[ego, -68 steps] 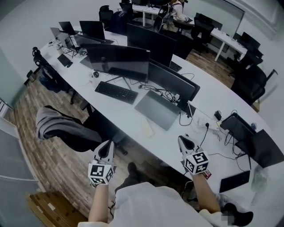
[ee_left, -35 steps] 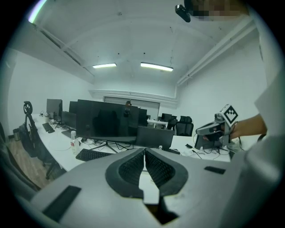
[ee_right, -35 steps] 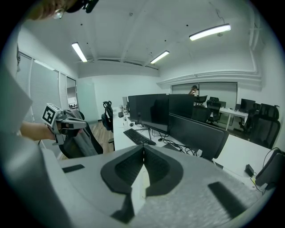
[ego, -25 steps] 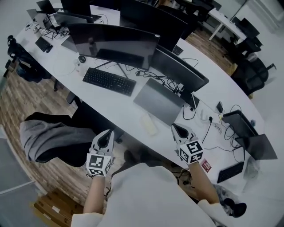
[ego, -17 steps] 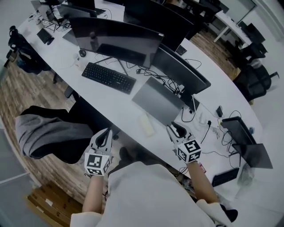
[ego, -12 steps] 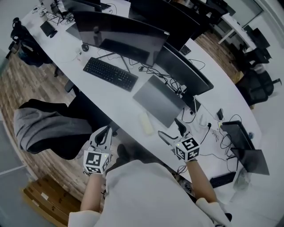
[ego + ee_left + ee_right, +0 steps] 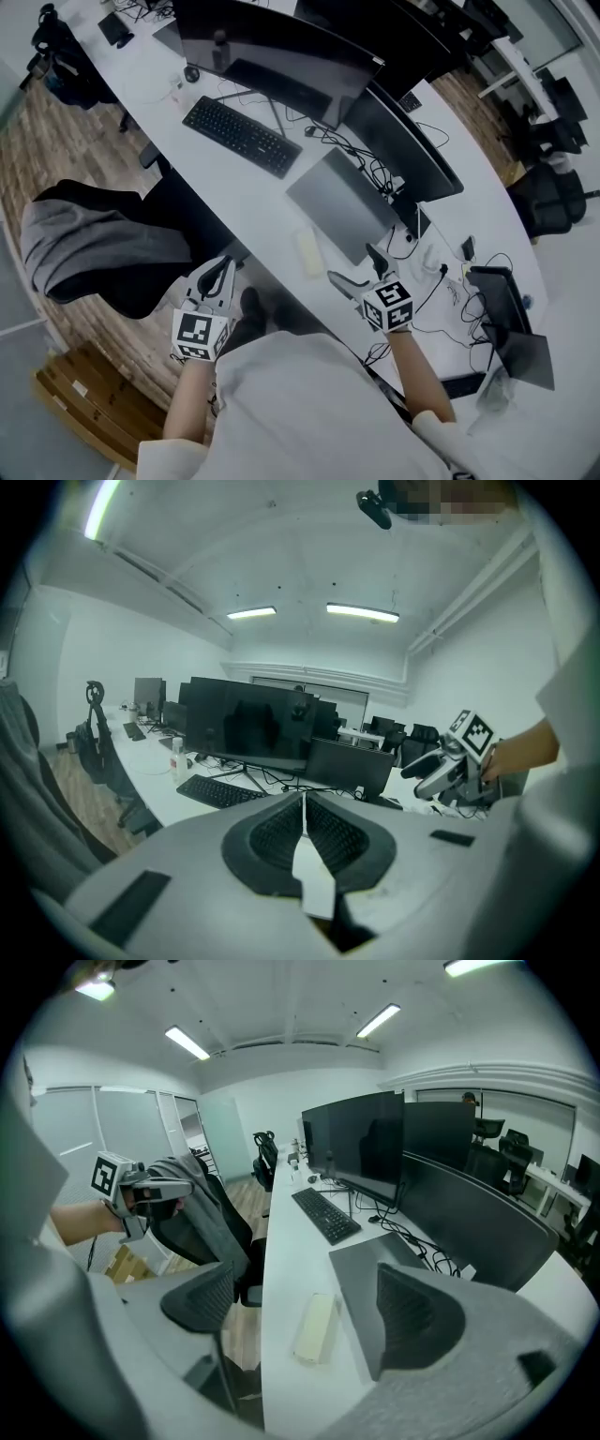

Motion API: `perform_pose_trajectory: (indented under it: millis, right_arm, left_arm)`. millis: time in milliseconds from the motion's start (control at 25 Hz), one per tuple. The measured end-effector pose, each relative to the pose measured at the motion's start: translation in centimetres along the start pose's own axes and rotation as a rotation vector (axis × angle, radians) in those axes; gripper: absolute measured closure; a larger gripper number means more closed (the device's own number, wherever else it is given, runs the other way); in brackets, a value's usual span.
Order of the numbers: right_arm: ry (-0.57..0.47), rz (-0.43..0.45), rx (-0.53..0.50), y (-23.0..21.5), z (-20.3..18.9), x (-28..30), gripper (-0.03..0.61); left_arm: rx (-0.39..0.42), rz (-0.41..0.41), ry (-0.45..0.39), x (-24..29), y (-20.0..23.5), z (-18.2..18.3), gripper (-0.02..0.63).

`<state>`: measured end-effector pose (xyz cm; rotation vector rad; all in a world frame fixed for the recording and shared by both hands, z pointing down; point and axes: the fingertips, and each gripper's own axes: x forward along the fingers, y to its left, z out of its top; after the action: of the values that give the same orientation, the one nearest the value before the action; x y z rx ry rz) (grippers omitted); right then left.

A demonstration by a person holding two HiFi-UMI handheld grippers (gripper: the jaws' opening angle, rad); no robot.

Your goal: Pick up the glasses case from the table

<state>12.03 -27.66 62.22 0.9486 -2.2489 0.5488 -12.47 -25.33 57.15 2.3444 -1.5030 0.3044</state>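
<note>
**Q:** Quick rundown, biggest first?

**A:** I see a long white curved tabletop (image 7: pixel 234 202) running across the head view. On it stands a row of dark monitors (image 7: pixel 281 56). Off its near edge is a black chair (image 7: pixel 178 230) with a grey jacket (image 7: pixel 94 248) draped over it.

**Q:** Smaller stuff on the tabletop?

**A:** A closed grey laptop (image 7: pixel 342 202) lies flat in front of the monitors. A black keyboard (image 7: pixel 242 136) sits further along to its left. Cables trail around the laptop's far side.

**Q:** Your tongs?

**A:** My right tongs (image 7: pixel 353 264) are over the tabletop's near edge and pointing down at it. Their jaws have just been opening and now stand wide and released. Nothing is pinched. In the right gripper view only the tabletop and the case show through the gap, beyond the pads. My left tongs (image 7: pixel 217 275) are off the tabletop beside the chair. They are clenched, pads meeting, with nothing in them.

**Q:** And the glasses case?

**A:** The glasses case (image 7: pixel 308 253) is a pale cream oblong lying flat on the tabletop near the front edge. It is just beside the laptop's near-left corner. It is close ahead of my right tongs and untouched by either jaw.
</note>
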Motion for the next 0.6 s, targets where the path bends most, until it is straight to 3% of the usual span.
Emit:
perform_pose_trajectory:
  millis: [600]
  right_arm:
    - [0.225, 0.077, -0.022, 0.0, -7.0, 7.3, 0.123]
  left_arm:
    - [-0.038, 0.002, 0.048, 1.4, -0.1, -3.7, 0.601]
